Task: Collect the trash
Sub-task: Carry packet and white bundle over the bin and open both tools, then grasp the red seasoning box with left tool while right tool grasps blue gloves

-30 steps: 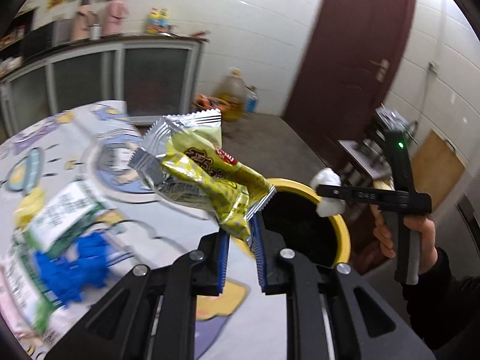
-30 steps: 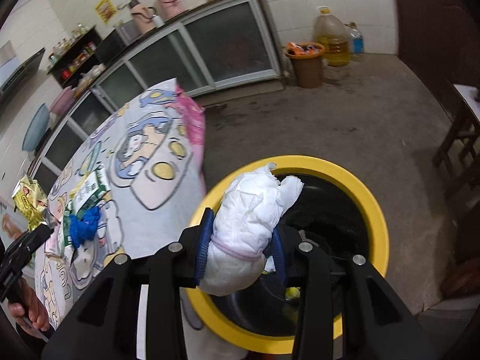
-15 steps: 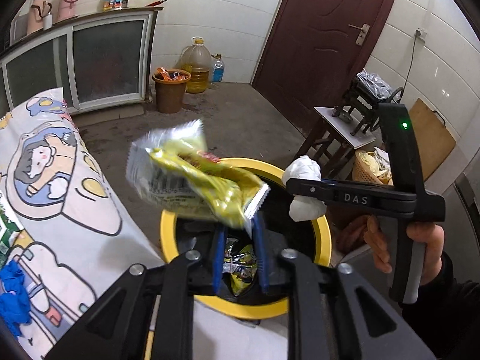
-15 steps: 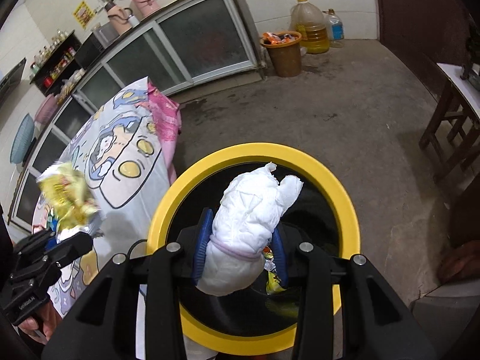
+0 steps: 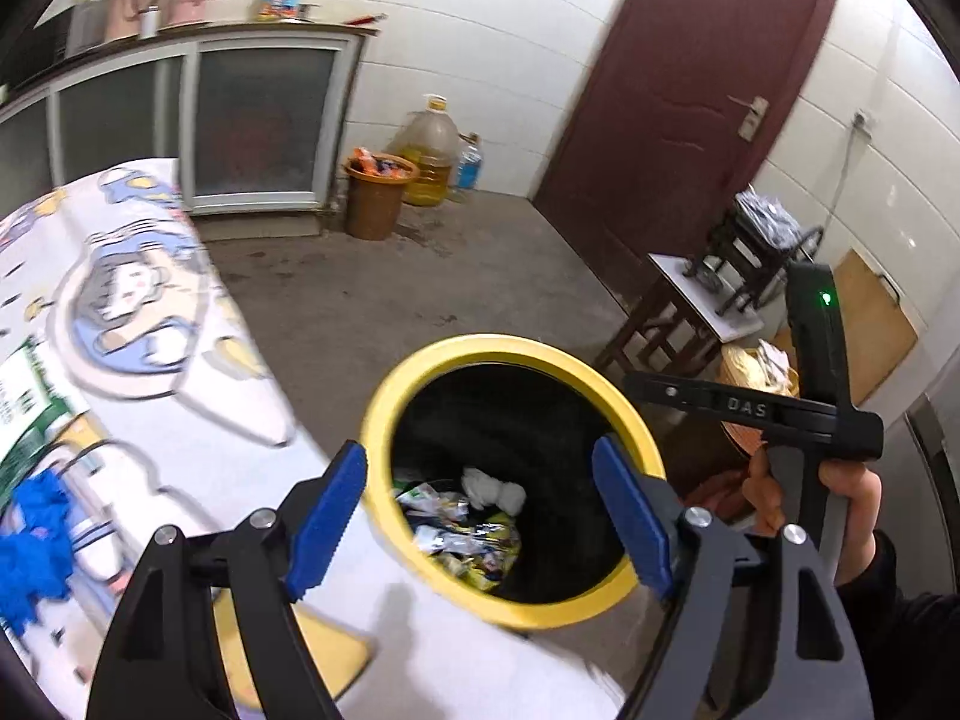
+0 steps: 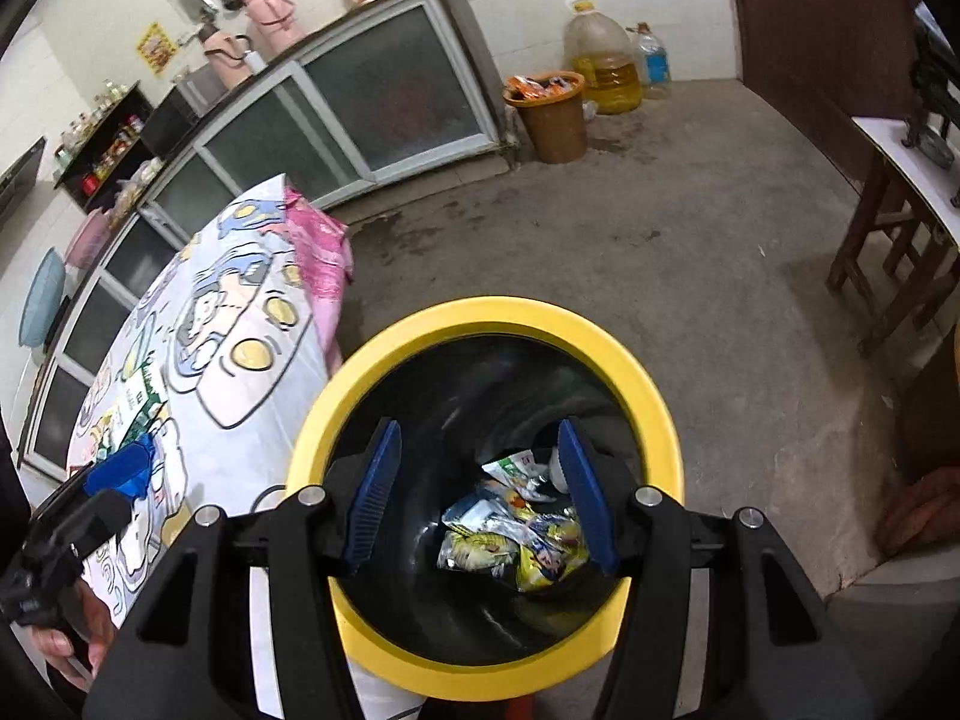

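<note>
A black trash bin with a yellow rim [image 5: 510, 354] [image 6: 480, 312] stands on the floor beside the table with the cartoon cloth [image 5: 150, 330] [image 6: 240, 330]. Snack wrappers [image 5: 468, 534] [image 6: 522, 540] and a white tissue wad [image 5: 495, 489] [image 6: 558, 468] lie at its bottom. My left gripper [image 5: 480, 516] hangs over the bin's near rim, jaws opening, nothing between them. My right gripper [image 6: 480, 498] is above the bin mouth, jaws also opening and empty; it shows from the side [image 5: 642, 385] in the left wrist view. On the table lie a blue crumpled thing [image 5: 30, 540] and a green-white packet [image 5: 24, 396] [image 6: 138, 402].
An orange-brown bucket [image 5: 375, 198] [image 6: 552, 114] full of rubbish stands by the glass-fronted cabinet, with an oil jug [image 5: 429, 150] beside it. A small wooden table [image 5: 690, 312] [image 6: 900, 210] stands right of the bin, near the dark red door [image 5: 690, 90]. Bare concrete floor lies beyond the bin.
Both grippers let go: the yellow wrapper left my left gripper and the white wad left my right gripper, and both lie in the bin. My left gripper swung from the table to over the bin.
</note>
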`<state>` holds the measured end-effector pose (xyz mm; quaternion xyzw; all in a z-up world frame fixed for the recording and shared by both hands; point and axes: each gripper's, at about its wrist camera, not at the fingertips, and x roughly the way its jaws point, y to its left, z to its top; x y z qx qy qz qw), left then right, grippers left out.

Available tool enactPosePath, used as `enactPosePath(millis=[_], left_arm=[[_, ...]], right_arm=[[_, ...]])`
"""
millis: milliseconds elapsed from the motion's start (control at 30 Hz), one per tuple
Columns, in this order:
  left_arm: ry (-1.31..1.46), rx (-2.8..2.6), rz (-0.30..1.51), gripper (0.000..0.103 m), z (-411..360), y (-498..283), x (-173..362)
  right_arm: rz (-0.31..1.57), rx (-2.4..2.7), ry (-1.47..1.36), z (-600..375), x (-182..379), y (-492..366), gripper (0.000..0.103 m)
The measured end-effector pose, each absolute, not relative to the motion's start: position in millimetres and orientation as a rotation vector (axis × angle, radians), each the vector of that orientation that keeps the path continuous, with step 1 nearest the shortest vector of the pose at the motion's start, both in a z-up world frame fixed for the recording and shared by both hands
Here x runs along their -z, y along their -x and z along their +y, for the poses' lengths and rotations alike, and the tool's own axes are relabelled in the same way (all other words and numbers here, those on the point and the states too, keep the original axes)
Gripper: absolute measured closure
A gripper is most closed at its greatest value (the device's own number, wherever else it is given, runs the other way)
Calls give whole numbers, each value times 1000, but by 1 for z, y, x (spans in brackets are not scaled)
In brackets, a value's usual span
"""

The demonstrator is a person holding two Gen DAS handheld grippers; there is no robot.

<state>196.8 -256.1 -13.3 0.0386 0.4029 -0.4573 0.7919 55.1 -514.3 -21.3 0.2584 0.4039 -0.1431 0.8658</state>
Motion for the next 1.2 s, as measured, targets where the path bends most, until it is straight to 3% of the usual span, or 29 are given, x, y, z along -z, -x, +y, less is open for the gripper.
enactPosePath(millis=[733, 1200], left_arm=[[-43, 321, 693, 16, 35, -191, -25], [60, 214, 771, 16, 87, -230, -5]], right_arm=[[846, -182, -242, -308, -5, -162, 50], [944, -322, -93, -211, 18, -217, 51]])
